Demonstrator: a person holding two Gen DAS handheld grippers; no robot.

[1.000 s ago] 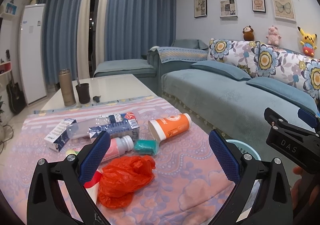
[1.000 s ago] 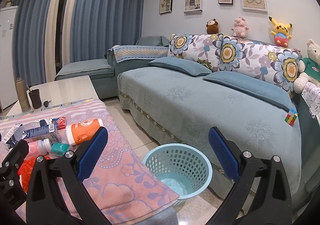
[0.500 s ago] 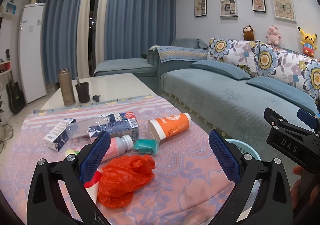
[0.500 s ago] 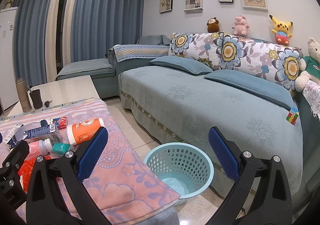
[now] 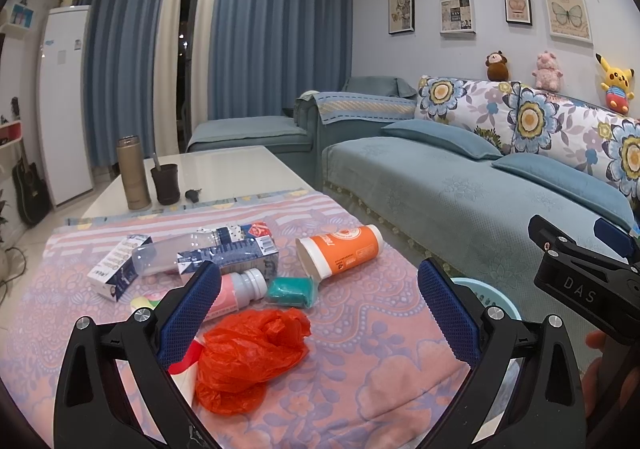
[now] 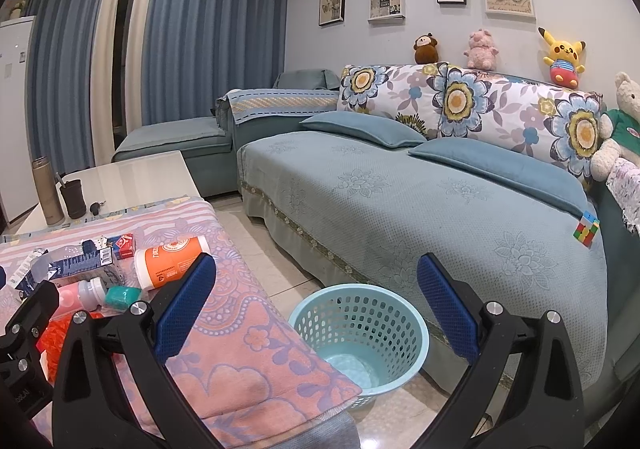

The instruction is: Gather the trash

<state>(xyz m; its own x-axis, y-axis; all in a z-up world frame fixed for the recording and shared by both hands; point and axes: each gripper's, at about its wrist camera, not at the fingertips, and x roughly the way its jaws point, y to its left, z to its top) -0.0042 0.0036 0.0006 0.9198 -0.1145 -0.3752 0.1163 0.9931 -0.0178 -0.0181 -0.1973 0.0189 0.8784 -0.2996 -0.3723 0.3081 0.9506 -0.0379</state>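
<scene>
Trash lies on a pink patterned cloth (image 5: 360,377) over the table: a red plastic bag (image 5: 252,357), a teal packet (image 5: 290,291), an orange cup (image 5: 340,251) on its side, a pink bottle (image 5: 238,291), a clear bottle (image 5: 168,257) and dark blue cartons (image 5: 236,255). My left gripper (image 5: 316,313) is open and empty, hovering above the red bag. My right gripper (image 6: 316,309) is open and empty, above the table's edge and a light blue basket (image 6: 360,333) on the floor. The orange cup (image 6: 172,263) also shows in the right wrist view.
A metal flask (image 5: 132,173), a dark cup (image 5: 165,183) and keys (image 5: 193,194) stand on the bare far end of the table. A blue sofa (image 6: 420,209) with floral cushions runs along the right. The basket sits between table and sofa.
The right gripper's view has shifted slightly, the basket now a little more central. The left gripper has barely moved. Nothing was grasped.
</scene>
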